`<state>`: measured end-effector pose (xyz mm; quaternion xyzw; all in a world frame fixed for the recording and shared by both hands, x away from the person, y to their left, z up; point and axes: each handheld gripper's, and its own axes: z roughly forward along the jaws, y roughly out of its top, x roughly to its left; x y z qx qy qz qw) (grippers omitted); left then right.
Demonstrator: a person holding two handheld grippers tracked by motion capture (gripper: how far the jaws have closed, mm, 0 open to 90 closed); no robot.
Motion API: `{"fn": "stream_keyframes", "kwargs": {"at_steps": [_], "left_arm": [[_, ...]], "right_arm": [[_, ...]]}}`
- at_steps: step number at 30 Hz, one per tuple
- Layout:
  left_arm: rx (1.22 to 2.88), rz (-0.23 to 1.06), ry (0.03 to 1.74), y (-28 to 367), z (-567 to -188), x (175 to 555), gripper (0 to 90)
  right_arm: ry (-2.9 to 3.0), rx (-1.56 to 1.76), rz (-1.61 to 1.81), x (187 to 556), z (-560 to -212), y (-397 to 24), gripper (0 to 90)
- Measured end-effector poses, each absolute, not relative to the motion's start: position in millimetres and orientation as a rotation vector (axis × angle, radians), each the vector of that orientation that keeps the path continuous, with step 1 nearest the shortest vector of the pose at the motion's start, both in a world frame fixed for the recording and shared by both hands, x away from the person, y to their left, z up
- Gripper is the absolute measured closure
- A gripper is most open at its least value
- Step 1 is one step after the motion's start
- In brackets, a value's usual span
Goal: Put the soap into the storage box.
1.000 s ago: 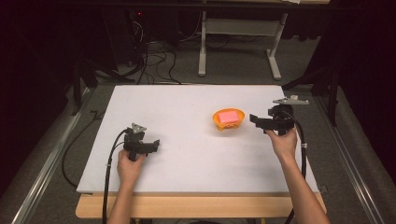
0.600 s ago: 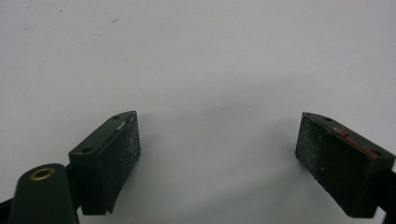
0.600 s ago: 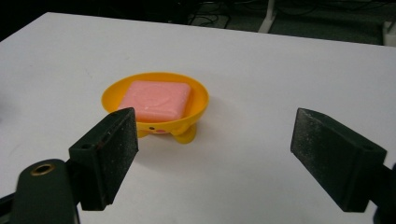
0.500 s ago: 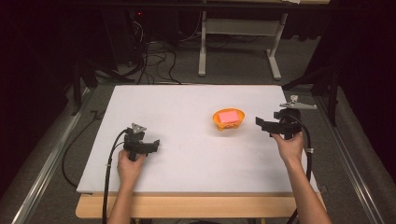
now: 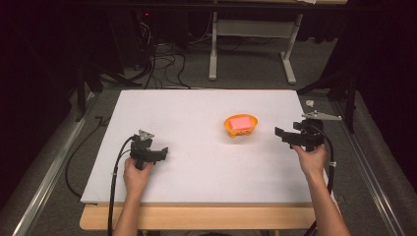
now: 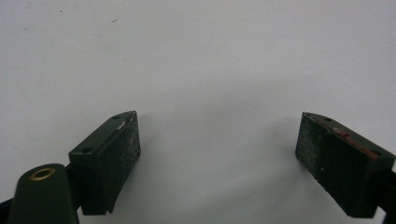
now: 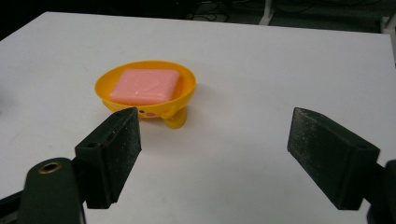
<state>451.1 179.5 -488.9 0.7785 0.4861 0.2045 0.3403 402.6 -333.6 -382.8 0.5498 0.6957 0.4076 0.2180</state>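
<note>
- On the white tabletop [image 5: 196, 113], right of centre, stands an orange dish [image 5: 240, 126] holding a pink block [image 5: 240, 122]; its small feet are partly hidden under the bowl in the right gripper view.
- Right gripper [image 5: 281, 134]: held near the tabletop's right edge, pointing at the dish and apart from it. Its jaws have just been closing yet stand apart, with nothing between them.
- Left gripper [image 5: 163, 154]: at the near left of the tabletop, well apart from the dish, jaws spread wide over bare white surface.
- Both gripper views cut off the jaw bases at the bottom edge.
- Beyond the tabletop's far edge, cables [image 5: 162, 64] and a pale frame [image 5: 251, 49] sit in dim light; finer detail is hard to make out.
</note>
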Motion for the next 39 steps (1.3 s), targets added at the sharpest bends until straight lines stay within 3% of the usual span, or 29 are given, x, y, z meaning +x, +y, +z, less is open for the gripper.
{"fn": "stream_keyframes", "kwargs": {"at_steps": [39], "left_arm": [[2.027,0.533,1.264,180,-489,451,14.4]], "right_arm": [[1.926,1.593,1.175,377,-415,-347,20.3]]}}
